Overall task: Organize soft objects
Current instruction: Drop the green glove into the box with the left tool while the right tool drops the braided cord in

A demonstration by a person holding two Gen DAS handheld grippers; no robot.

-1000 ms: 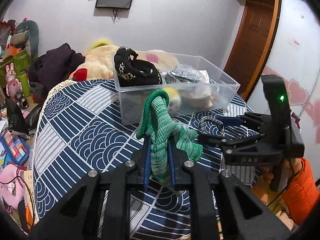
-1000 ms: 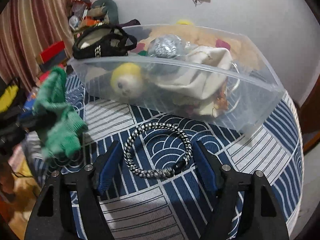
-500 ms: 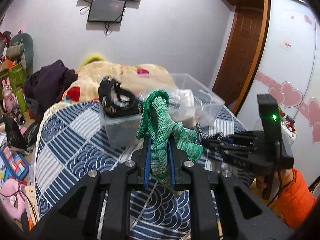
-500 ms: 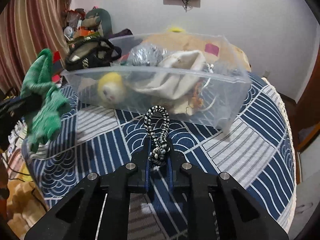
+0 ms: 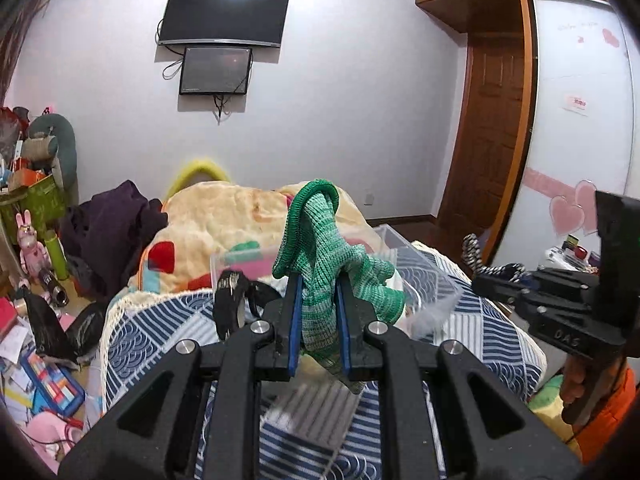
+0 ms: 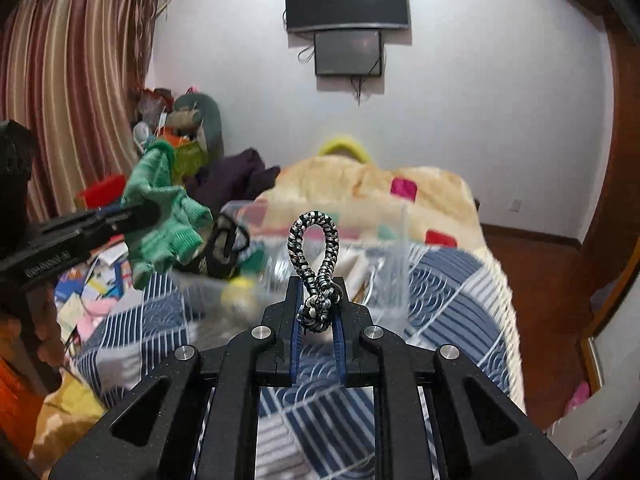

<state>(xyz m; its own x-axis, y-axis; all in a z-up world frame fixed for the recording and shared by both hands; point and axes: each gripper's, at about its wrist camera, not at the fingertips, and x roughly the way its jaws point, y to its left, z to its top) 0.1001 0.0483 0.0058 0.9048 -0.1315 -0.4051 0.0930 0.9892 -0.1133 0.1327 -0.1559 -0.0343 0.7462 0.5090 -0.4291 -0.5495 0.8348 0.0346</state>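
Observation:
My left gripper [image 5: 318, 300] is shut on a green knitted glove [image 5: 320, 252], held up above the bed. The glove also shows in the right wrist view [image 6: 164, 216], at the left. My right gripper [image 6: 318, 304] is shut on a black-and-white braided cord loop [image 6: 314, 256] that stands up from the jaws. The loop shows at the right of the left wrist view [image 5: 474, 252]. The clear plastic bin [image 6: 320, 248] lies low beyond both grippers, blurred, with a black strappy item [image 6: 226, 248] and a yellow ball [image 6: 238, 296] in it.
The bin stands on a blue-and-white patterned bedspread [image 6: 448, 280]. A cream blanket with coloured patches [image 6: 380, 188] lies behind it. Dark clothes [image 5: 108, 228] and clutter fill the left floor side [image 5: 36, 360]. A wooden door [image 5: 492, 120] is at the right.
Both grippers have risen and tilted up with their loads, so the bin has dropped low in both views. The right gripper closed on the cord loop a second ago.

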